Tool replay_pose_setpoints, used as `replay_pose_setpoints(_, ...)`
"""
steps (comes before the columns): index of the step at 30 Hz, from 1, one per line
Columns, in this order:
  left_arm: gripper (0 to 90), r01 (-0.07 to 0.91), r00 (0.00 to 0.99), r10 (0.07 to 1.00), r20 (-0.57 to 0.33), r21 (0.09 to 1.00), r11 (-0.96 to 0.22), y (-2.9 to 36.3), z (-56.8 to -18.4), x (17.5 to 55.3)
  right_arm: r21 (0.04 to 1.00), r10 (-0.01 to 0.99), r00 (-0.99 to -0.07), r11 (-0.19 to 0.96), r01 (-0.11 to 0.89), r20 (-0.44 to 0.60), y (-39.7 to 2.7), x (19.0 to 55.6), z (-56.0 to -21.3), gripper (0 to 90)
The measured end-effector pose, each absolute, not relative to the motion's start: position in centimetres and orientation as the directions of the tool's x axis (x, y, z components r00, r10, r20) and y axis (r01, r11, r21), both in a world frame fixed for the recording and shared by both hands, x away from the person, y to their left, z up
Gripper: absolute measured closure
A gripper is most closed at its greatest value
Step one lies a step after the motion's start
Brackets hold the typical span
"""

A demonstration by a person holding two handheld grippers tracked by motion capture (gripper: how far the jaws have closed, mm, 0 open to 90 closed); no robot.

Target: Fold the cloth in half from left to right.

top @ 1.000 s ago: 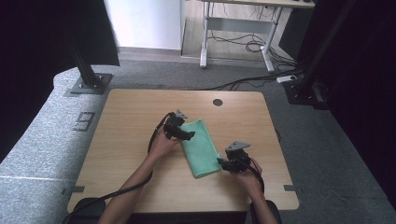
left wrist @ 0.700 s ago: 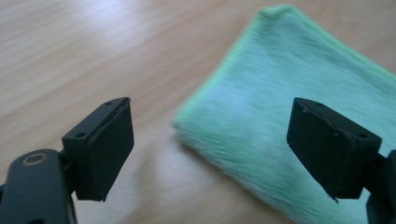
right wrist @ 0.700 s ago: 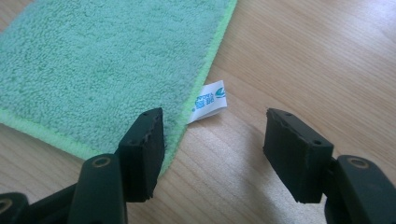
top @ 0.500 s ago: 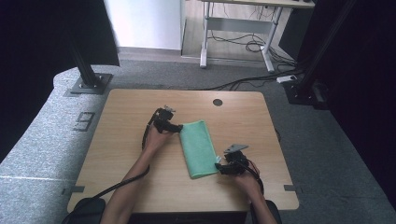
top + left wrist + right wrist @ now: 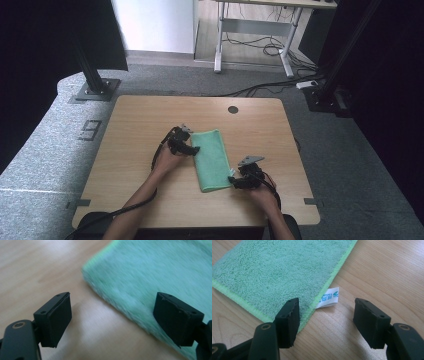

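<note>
While both grippers rest on the table (image 5: 130, 125), nothing stands between them and the green cloth (image 5: 212, 159). Cloth lies flat mid-table, long axis running from the far edge toward the person (slightly slanted). Left gripper (image 5: 112, 317), jaws wide, straddles its far-left edge. Right gripper (image 5: 327, 320), jaws wide, sits at the near-right corner beside a white label (image 5: 329, 297). A round hole (image 5: 233, 109) lies farther back.

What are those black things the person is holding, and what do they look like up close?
Hand-held grippers. The left gripper and right gripper are black, each with two blocky fingers bearing small round holes. The right carries a grey three-cornered plate. A black cable trails back. The person's forearms are bare, sleeveless.
</note>
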State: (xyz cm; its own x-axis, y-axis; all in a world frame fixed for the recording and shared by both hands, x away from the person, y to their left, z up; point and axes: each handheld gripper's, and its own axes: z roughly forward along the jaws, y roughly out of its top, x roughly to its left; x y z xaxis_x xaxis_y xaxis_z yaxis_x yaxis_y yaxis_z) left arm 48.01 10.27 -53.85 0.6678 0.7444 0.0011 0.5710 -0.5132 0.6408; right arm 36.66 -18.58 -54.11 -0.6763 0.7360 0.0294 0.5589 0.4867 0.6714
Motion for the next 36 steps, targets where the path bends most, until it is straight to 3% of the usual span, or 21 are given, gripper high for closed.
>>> replay_pose_setpoints(23,15.3,0.474,0.798,0.603,-0.003,0.621,-0.624,8.4,-53.8,36.4,0.679,0.731,-0.682,0.486,0.55,0.029,-18.2,36.6,-54.2,35.5)
replay_pose_setpoints(36,14.8,0.516,0.753,0.659,-0.008,0.628,-0.582,11.4,-54.0,36.9,0.684,0.716,-0.697,0.497,0.533,0.023,-16.4,36.5,-54.3,32.8)
